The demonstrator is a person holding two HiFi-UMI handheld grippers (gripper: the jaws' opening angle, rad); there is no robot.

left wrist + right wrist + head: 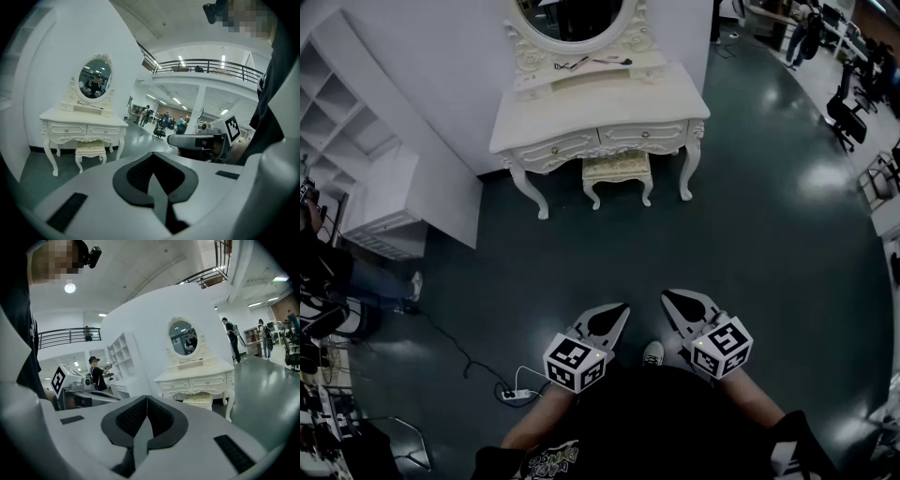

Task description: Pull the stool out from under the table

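Left gripper (622, 307) and right gripper (667, 296), jaws clenched empty, sit well apart from the stool (617, 170) under the table (609, 103).

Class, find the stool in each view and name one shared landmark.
Head view: stool top centre, under the table.
Left gripper view: stool left of centre.
Right gripper view: stool right of centre.
Shared landmark: the oval mirror above the table.
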